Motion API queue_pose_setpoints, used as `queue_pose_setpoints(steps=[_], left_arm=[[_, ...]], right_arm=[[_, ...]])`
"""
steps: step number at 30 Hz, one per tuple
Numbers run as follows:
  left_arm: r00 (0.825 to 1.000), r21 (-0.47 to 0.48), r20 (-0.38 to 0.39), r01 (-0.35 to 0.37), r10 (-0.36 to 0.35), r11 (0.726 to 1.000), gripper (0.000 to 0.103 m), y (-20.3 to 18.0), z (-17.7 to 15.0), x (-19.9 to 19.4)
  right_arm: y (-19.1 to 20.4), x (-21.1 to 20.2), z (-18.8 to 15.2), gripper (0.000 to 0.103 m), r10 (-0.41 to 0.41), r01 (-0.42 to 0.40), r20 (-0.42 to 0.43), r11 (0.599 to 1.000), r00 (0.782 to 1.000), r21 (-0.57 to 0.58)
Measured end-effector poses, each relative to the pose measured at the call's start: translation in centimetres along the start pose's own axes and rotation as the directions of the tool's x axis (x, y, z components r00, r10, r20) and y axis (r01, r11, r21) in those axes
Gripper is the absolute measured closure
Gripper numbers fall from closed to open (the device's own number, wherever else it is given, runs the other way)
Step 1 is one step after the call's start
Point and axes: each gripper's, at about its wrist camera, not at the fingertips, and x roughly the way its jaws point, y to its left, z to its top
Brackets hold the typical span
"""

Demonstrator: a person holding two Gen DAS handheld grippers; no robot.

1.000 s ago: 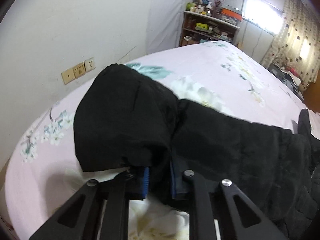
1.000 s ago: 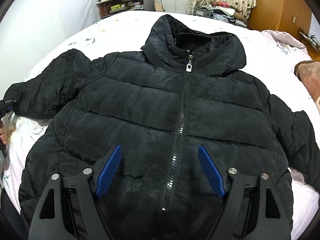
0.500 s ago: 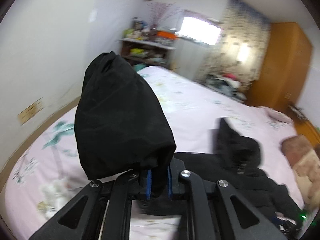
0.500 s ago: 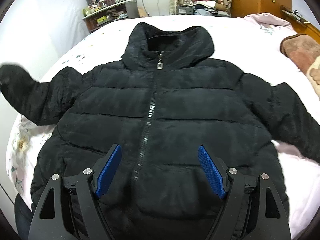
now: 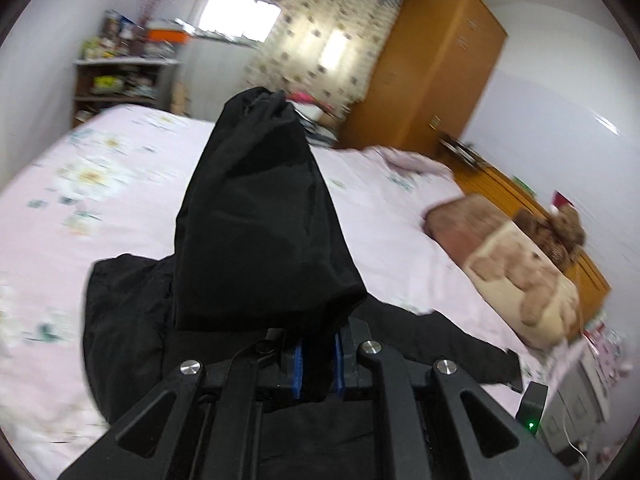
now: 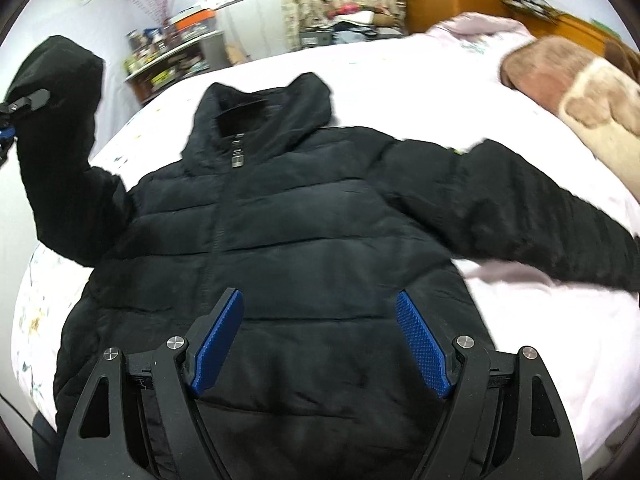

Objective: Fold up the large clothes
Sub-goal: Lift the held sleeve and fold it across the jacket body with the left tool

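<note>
A black hooded puffer jacket (image 6: 288, 240) lies front up on the pink floral bed (image 6: 400, 92), zip closed, hood away from me. My left gripper (image 5: 318, 364) is shut on the cuff of the jacket's sleeve (image 5: 256, 232) and holds it raised above the bed; in the right wrist view that lifted sleeve (image 6: 60, 128) stands up at the far left. The other sleeve (image 6: 520, 216) lies stretched out to the right. My right gripper (image 6: 320, 348) is open and empty, hovering over the jacket's lower front.
A brown and cream pillow (image 5: 500, 256) with a teddy bear (image 5: 560, 228) lies at the bed's right side. A wooden wardrobe (image 5: 432, 64) and cluttered shelves (image 5: 120, 80) stand beyond the bed. A wooden headboard (image 5: 520, 200) runs along the right.
My left gripper has lifted the sleeve cuff off the bed and swung it up and inward over the jacket. My right gripper has stayed open, shifting slightly over the lower front.
</note>
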Motion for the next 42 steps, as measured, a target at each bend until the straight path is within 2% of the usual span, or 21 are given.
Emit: queue_pose_setpoints(steps=[4,8,11,13,16,19,20,21,23,25,26,28,29,31,34,36,42], left_arm=[[0.994,0.008,-0.082,0.068,-0.067,0.998,0.091,-2.4,-1.9,4.5],[0.983,-0.012,-0.164,0.088,-0.089,0.996,0.086,-2.8,-3.8,8.9],[0.961,-0.077,-0.244,0.114,-0.130,0.990,0.071,-2.0,-5.4,11.8],[0.938,-0.139,-0.295,0.145,-0.181,0.980,0.047,-1.5,-6.1,13.0],[0.923,-0.178,-0.283,0.218,-0.262,0.960,0.032,-1.5,-6.1,11.9],[0.917,-0.156,-0.244,0.284,-0.316,0.946,0.027,-2.2,-5.4,9.8],[0.922,-0.133,-0.234,0.283,-0.308,0.950,0.027,-2.1,-5.2,9.1],[0.935,-0.097,-0.217,0.266,-0.281,0.959,0.027,-1.7,-4.9,8.0],[0.965,-0.049,-0.181,0.184,-0.190,0.982,0.027,0.4,-4.4,6.3],[0.987,-0.023,-0.154,0.044,-0.047,0.999,0.028,4.4,-4.0,4.7],[0.988,-0.020,-0.150,-0.024,0.021,1.000,0.029,6.4,-3.8,4.2],[0.981,-0.036,-0.150,-0.129,0.122,0.991,0.029,10.0,-3.6,3.5],[0.975,-0.043,-0.149,-0.170,0.162,0.984,0.033,11.8,-3.7,3.3],[0.955,-0.059,-0.168,-0.257,0.244,0.965,0.041,15.0,-4.1,3.8],[0.934,-0.084,-0.204,-0.316,0.294,0.945,0.045,18.3,-5.4,5.2],[0.935,-0.088,-0.201,-0.315,0.293,0.945,0.045,19.1,-6.1,6.0],[0.919,-0.014,-0.175,-0.360,0.352,0.933,0.044,18.2,-7.6,7.8]], right_arm=[[-3.2,0.0,-0.2,0.024,-0.023,0.023,-0.004,0.998,1.000,0.065],[-5.4,0.2,-0.5,0.024,-0.034,0.035,-0.011,0.994,0.999,0.104],[-6.2,0.7,-0.6,0.024,-0.037,0.039,-0.020,0.992,0.999,0.117],[-6.4,1.1,-0.6,0.024,-0.037,0.040,-0.027,0.992,0.999,0.116],[-6.3,1.3,-0.4,0.024,-0.028,0.030,-0.023,0.993,0.999,0.113],[-5.8,1.5,0.1,0.024,-0.014,0.015,-0.005,0.994,1.000,0.108],[-5.6,1.5,0.3,0.024,-0.008,0.007,0.001,0.994,1.000,0.109],[-5.2,1.5,0.7,0.024,0.002,-0.003,0.011,0.994,1.000,0.105],[-4.5,1.8,1.4,0.024,0.009,-0.010,0.016,0.996,1.000,0.089],[-3.4,2.5,2.1,0.024,0.027,-0.028,0.018,0.997,0.999,0.068],[-2.9,3.1,2.5,0.024,0.036,-0.037,0.015,0.998,0.999,0.056],[-1.6,4.6,3.5,0.032,0.054,-0.054,-0.001,0.998,0.999,0.031],[-1.0,5.2,4.0,0.041,0.057,-0.057,-0.005,0.998,0.998,0.019],[0.3,7.2,5.1,0.048,0.049,-0.049,-0.011,0.998,0.999,-0.027],[0.6,11.7,6.2,0.053,0.003,-0.007,-0.078,0.999,0.997,-0.049],[0.2,13.9,6.8,0.053,-0.018,0.011,-0.097,0.998,0.995,-0.063],[0.3,16.9,7.4,0.052,-0.061,0.049,-0.102,0.992,0.993,-0.114]])
